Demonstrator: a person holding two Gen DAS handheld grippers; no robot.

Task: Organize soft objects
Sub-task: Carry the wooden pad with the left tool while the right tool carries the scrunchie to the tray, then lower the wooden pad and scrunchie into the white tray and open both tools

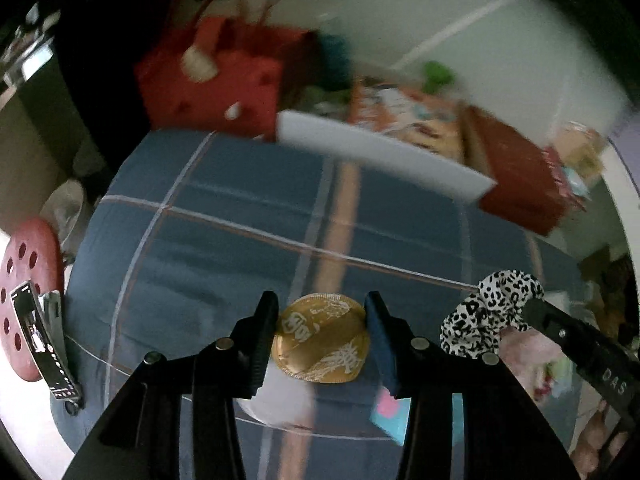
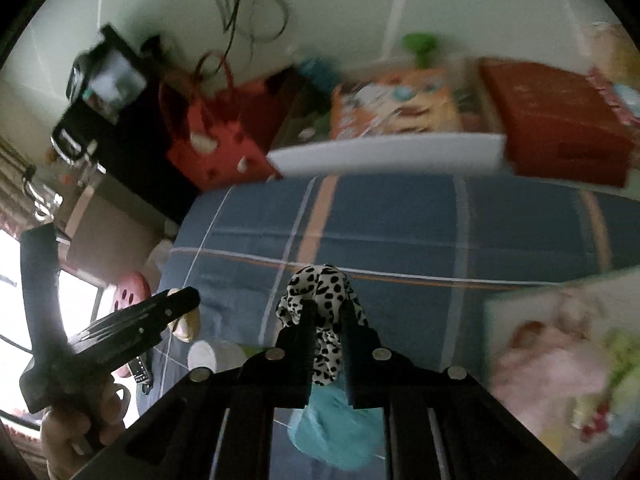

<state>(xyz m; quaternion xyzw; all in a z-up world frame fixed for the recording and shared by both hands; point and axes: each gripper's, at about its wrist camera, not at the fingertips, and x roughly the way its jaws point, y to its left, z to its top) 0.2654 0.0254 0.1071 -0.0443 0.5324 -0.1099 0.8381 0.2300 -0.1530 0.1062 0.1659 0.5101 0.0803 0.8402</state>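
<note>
1. Left wrist view: the left gripper (image 1: 322, 340) has its two black fingers closed against the sides of a round, flat gold pad with white printed characters (image 1: 320, 340). The pad sits right between the fingertips, pinched at its left and right edges, above the blue plaid bedsheet with white and orange stripes (image 1: 224, 248).
2. Same view, lower right: the right gripper (image 1: 532, 312) reaches in, its tip buried in a black-and-white leopard-print fabric scrunchie (image 1: 486, 316). The scrunchie is just to the right of the gold pad, apart from it.
3. Right wrist view: the right gripper's narrow jaws are clenched on the scrunchie, which bunches up over and ahead of the fingertips and hangs down between them. A turquoise soft item (image 2: 336, 428) lies on the sheet below the jaws.
4. Beyond the sheet's far edge are a white flat board (image 2: 388, 156), a red paper gift bag with handles (image 2: 220, 148) and a dark red box (image 2: 560, 120); all are blurred.
5. At left, a red round stool with holes (image 1: 28, 292) stands beside the bed.
</note>
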